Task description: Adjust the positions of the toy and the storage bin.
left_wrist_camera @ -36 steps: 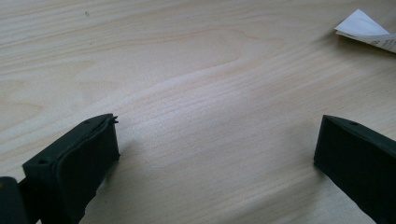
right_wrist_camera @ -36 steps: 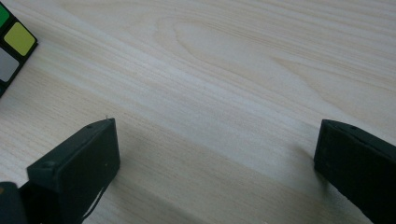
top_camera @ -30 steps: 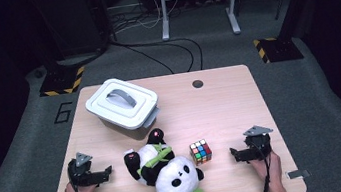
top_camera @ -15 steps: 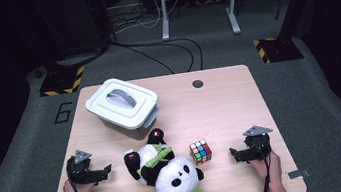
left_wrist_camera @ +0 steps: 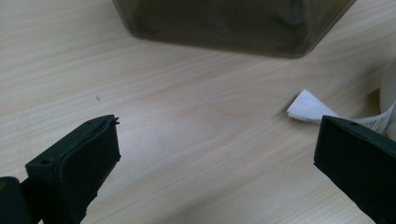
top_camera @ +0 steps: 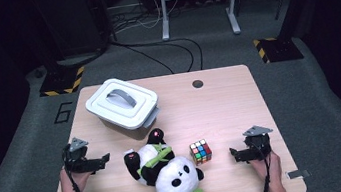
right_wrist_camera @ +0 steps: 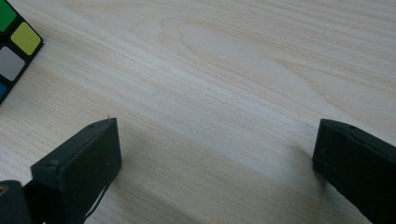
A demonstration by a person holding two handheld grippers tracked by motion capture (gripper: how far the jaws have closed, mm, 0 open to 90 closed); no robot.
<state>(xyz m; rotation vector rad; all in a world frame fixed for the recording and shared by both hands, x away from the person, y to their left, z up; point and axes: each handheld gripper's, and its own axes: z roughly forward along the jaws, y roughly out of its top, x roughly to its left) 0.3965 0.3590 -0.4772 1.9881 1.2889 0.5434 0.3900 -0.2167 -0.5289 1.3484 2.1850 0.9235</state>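
L tongs: I'm holding the left gripper [top_camera: 98, 161] wide, empty.
R tongs: right gripper [top_camera: 238, 154] wide too.
Risk imo: I'm sitting near the multicoloured plastic puzzle cube [top_camera: 200, 152] and black-and-white plush panda [top_camera: 166, 170]; careless reach bumps them.

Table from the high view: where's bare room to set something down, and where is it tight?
Free: the table's far right half, beyond the puzzle cube and right of the lidded bin. A smaller patch lies between the left tool and the bin. Crowded: near centre, where plush panda, cube and bin cluster.
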